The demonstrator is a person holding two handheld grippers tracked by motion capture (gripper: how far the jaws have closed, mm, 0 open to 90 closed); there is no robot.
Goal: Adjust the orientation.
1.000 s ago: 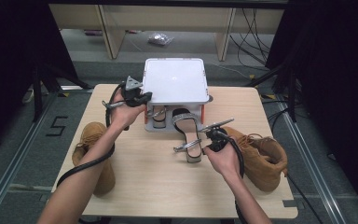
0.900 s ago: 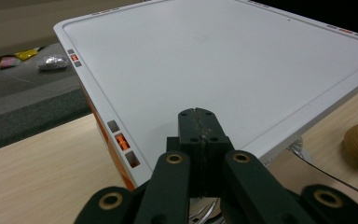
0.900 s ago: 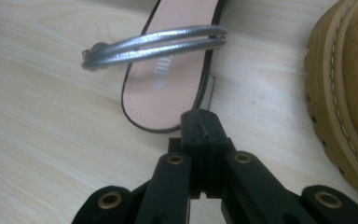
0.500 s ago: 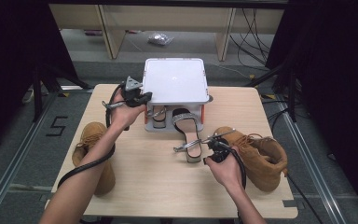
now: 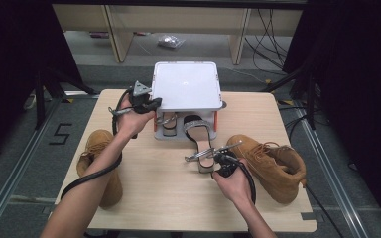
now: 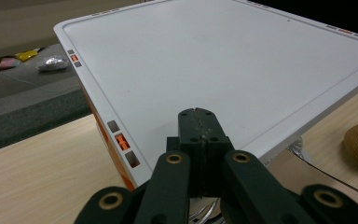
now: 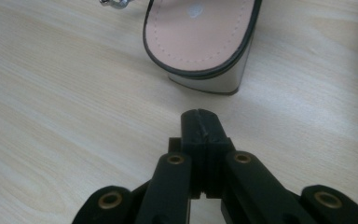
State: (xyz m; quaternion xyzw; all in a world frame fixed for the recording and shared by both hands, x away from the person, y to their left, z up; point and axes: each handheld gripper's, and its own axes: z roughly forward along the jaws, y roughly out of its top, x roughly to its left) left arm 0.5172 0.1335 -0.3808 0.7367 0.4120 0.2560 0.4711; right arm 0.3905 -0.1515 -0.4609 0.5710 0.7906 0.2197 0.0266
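sandal (image 7: 200, 35) lies just beyond right hand-held gripper (image 7: 200, 116).

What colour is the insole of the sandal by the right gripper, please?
Pale pink insole, edged in black; clearest in the right gripper view.

A light wooden table (image 5: 144, 193) stands on grey carpeted floor (image 5: 25, 163). Beyond it, pale wooden bench legs (image 5: 114, 29) rise beside black cables (image 5: 268, 29) and a crumpled clear plastic bag (image 5: 170, 40). Black curtains (image 5: 357, 74) flank both sides.

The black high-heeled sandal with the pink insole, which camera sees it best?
The high view: the whole black high-heeled sandal with the pink insole lies on the wooden table. The right gripper view gives just its heel end.
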